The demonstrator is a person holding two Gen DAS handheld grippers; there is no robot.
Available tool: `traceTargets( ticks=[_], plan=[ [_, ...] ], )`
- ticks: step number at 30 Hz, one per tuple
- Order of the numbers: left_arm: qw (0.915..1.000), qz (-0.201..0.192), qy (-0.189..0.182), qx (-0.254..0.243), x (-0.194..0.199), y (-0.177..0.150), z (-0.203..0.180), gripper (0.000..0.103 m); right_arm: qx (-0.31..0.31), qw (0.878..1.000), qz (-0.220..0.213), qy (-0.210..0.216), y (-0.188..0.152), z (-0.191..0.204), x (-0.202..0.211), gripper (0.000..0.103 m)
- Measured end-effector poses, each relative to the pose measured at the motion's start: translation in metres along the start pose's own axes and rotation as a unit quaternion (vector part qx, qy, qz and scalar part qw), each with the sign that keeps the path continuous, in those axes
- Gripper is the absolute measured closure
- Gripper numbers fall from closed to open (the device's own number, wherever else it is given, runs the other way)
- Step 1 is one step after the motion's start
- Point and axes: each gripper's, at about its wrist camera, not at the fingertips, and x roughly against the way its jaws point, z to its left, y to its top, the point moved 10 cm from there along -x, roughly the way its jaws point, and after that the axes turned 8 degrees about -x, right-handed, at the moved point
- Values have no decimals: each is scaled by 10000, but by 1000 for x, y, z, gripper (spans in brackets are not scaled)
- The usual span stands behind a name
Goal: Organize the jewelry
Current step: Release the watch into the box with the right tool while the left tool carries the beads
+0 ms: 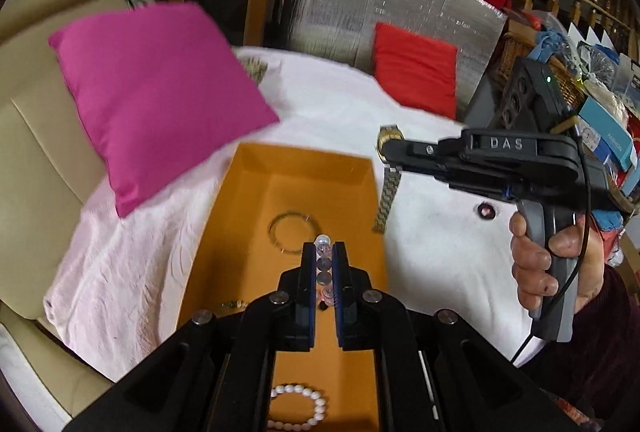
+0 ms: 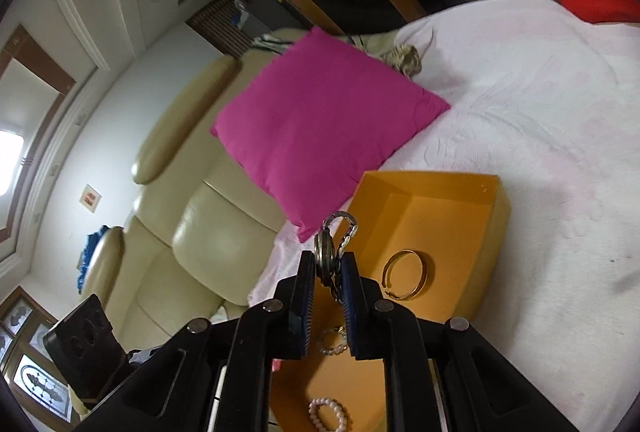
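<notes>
An open orange box (image 1: 248, 216) lies on the white cloth and also shows in the right wrist view (image 2: 472, 216). It holds a gold bangle (image 1: 291, 232) (image 2: 405, 275) and a white bead bracelet (image 1: 308, 402) (image 2: 329, 414). My left gripper (image 1: 324, 252) is shut on a clear bead bracelet (image 1: 323, 266), held above the box. My right gripper (image 2: 329, 264) (image 1: 394, 151) is shut on a gold wristwatch (image 2: 326, 252) with a metal band (image 1: 387, 191), held over the box's near left edge. Another pale bead piece (image 2: 332, 342) lies below the right fingers.
A magenta cushion (image 1: 160, 91) (image 2: 320, 127) leans on a cream leather sofa (image 1: 36, 135) (image 2: 208, 232) left of the box. A red cushion (image 1: 416, 71) stands at the back. A small dark item (image 1: 486, 210) lies on the white cloth (image 2: 540, 135) right of the box.
</notes>
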Motion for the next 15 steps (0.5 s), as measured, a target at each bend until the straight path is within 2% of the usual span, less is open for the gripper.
traceTargets(
  ticks=[4,8,15],
  plan=[
    [9993,311,-191,63,-24,-8,9,96,-9,9995,56,-309,5,-20,-22,89],
    [9985,495,-205,-149,-44,-13,5,96,-22,9977,67,-676,12,-43,-41,89],
    [9964,795,-261,-162,-83,-15,7,96,62,9929,108,-1184,23,-70,-57,89]
  ],
)
